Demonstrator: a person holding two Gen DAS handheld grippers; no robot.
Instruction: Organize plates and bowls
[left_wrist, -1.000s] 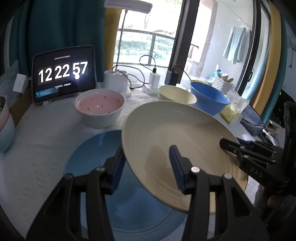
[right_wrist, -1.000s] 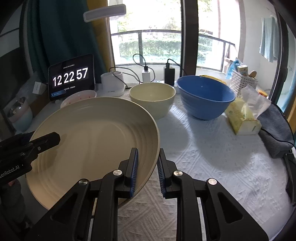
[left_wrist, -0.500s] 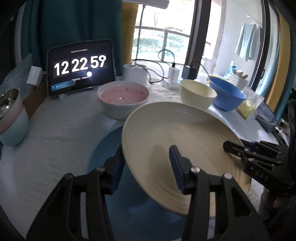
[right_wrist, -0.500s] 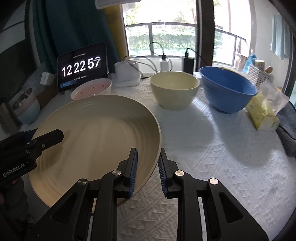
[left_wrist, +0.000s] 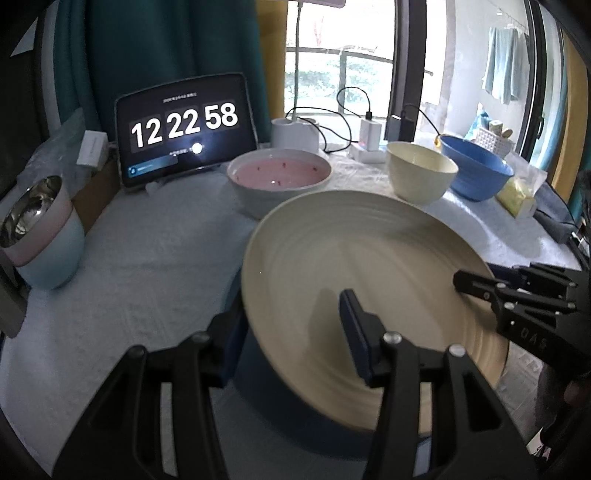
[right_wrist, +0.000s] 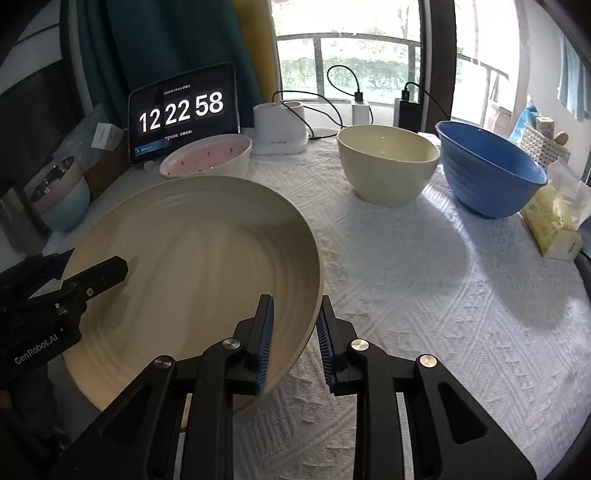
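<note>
**Holding cream plate by two opposite edges above blue plate**

Gripping the cream plate with the left gripper across its left rim: one finger tucked under the outer edge, the other pressed on the ribbed inside, clenched on the rim. Gripping the same plate with the right gripper across the opposite rim, blue pads closed narrowly on the edge, one inside and one outside.

Carrying it tilted and off the white tablecloth, directly over the blue plate. Cannot tell whether the lower edge touches the blue plate; blurred and in shadow there.

Around the far rim:
- just beyond it, seen from the left wrist, the pink bowl, apart from the rim
- further right, the cream bowl, then the blue bowl beside it, both well apart from the plate

Open room:
- to the right of the plate, a broad stretch of bare cloth, bounded by the two bowls at the back and the yellow tissue pack at the right edge
- to the left, bare cloth as far as the stacked bowls near the table's left edge
- at the back, behind the pink bowl, the tablet clock standing upright
</note>
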